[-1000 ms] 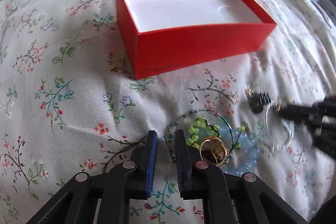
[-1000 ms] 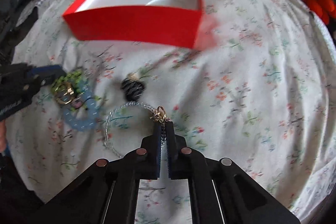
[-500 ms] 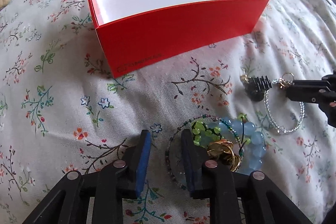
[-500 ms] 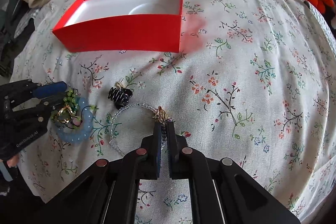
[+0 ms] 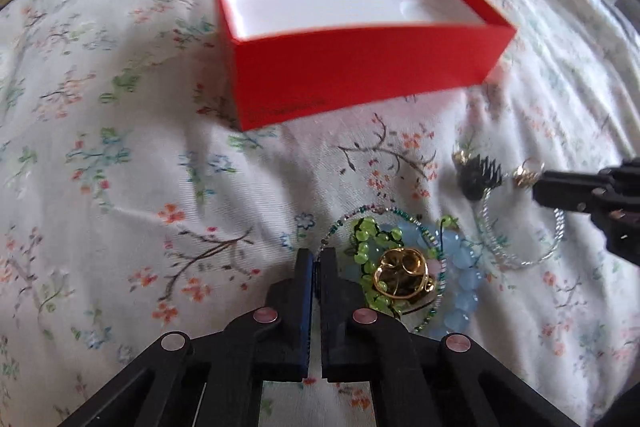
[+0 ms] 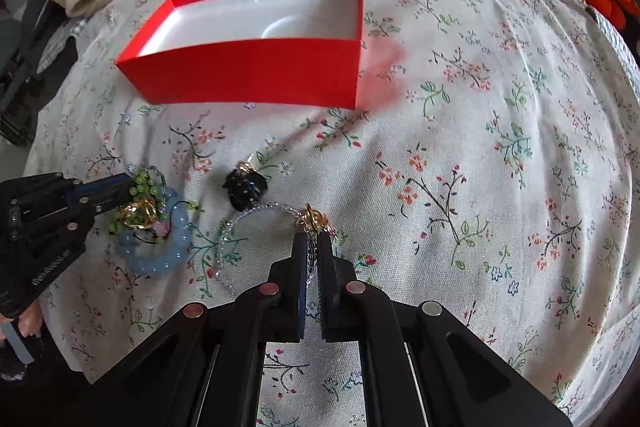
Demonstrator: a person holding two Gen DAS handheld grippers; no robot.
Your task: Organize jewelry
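My left gripper (image 5: 316, 259) has just closed on the thin bead strand (image 5: 340, 223) low in frame, while my right gripper (image 6: 312, 243) pinches the clear bracelet (image 6: 256, 211), so both can go to the red box (image 5: 360, 75)

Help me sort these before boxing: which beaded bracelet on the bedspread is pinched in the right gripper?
The clear bead bracelet with the gold charm, clamped in the right gripper; the blue bracelet lies piled near the left gripper.
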